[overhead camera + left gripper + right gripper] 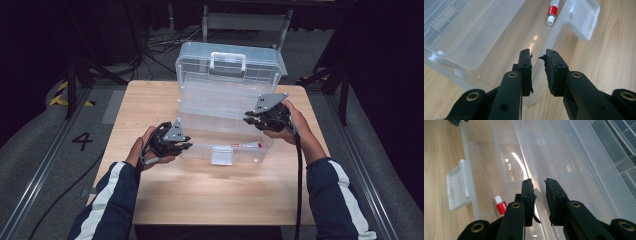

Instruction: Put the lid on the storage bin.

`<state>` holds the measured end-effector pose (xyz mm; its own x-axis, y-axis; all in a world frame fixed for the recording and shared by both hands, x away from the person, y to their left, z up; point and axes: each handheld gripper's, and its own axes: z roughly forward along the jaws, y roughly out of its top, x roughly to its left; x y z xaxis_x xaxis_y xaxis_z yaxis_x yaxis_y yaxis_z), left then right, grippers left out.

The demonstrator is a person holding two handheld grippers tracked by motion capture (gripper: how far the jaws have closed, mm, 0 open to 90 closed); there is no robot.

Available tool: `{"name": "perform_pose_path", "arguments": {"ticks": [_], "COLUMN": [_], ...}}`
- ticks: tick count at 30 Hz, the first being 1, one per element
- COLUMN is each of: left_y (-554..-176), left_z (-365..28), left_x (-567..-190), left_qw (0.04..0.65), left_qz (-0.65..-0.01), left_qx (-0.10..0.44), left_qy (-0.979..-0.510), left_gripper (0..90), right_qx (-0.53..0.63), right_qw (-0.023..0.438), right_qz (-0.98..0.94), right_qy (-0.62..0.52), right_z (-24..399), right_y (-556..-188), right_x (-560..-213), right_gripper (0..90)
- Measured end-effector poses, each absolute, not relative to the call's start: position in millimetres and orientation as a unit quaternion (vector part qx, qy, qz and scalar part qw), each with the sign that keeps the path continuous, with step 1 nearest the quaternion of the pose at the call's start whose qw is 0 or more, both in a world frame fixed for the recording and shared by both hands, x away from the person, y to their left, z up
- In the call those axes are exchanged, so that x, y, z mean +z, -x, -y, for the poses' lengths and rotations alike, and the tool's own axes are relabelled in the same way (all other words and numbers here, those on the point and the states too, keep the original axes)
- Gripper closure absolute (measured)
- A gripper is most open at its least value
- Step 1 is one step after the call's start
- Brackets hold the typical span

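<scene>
A clear plastic toolbox (200, 107) stands open on the wooden table (200, 195), its lid with a handle (227, 62) raised at the back. A clear inner tray (564, 157) sits tilted over the base. On the base floor lies a red and white tube (247, 145), also in the left gripper view (553, 11) and the right gripper view (501, 206). My left gripper (538, 56) is shut on the base's front wall near its left corner (187, 146). My right gripper (539, 182) is shut on the tray's edge at the box's right side (248, 120).
A white latch flap (222, 155) hangs off the box's front wall toward me. The box takes up the table's far half. A chair (247, 22) and cables lie on the floor beyond the table. Black frame legs stand at both sides.
</scene>
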<state>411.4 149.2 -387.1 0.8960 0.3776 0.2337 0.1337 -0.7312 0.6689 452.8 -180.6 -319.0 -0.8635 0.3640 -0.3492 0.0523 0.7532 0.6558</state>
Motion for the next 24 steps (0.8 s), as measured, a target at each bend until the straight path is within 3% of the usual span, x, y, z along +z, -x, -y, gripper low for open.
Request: {"name": "perform_pose_path", "arguments": {"ticks": [24], "left_y": [-410], "left_z": [-170], "left_x": [-372], "left_qw": [0.365], "left_qz": [-0.152], "left_qx": [0.185], "left_qy": [-0.9], "left_gripper": [80.1], "right_qx": [0.345], "right_qw": [0.236], "right_qz": [-0.901], "right_qy": [-0.115], "right_z": [183], "right_y": [-451], "right_x": [-323], "right_gripper": [76.7]}}
